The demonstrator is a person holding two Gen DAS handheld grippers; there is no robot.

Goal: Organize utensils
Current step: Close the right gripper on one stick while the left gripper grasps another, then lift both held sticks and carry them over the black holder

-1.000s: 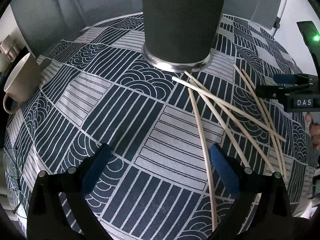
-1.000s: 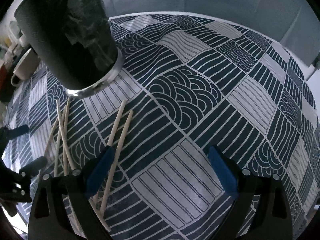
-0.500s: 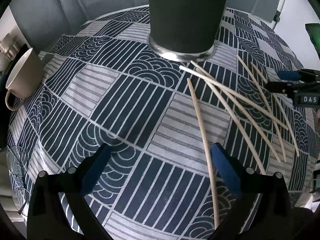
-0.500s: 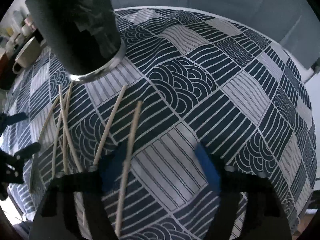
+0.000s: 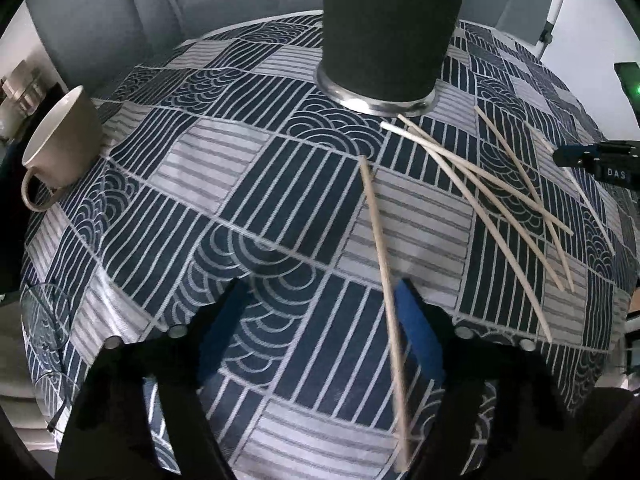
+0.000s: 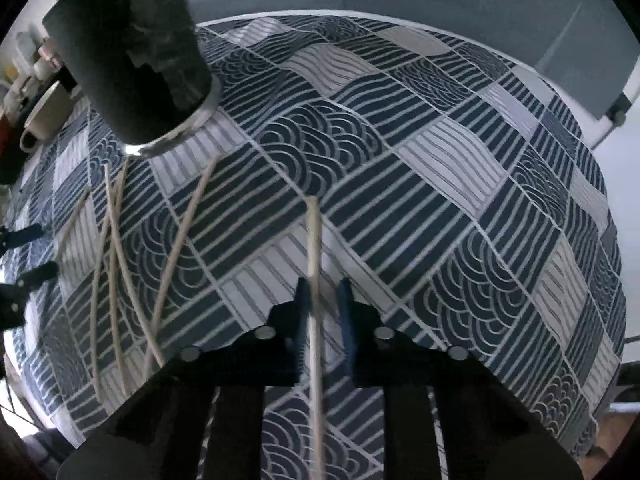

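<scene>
Right tool newly clamping chopstick.

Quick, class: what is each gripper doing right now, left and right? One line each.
Left gripper: jaws open and just closing, a chopstick beside its right pad, not gripped.
Right gripper: jaws just closed on one chopstick.

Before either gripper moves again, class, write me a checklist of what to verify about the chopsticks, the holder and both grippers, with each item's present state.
1. Right gripper has a chopstick between its jaws, which have just been closing: ok, pinched.
2. That chopstick is gripped near its middle: ok, it sticks out both ways.
3. Left gripper has closed on its chopstick: not ok, jaws have just been closing but a wide gap remains; the stick lies along the right pad.
4. Dark holder stands upright: ok.
5. Holder's mouth is free: cannot tell, top out of view.
6. Loose chopsticks remain on the tablecloth: not ok, several crossed.
</scene>
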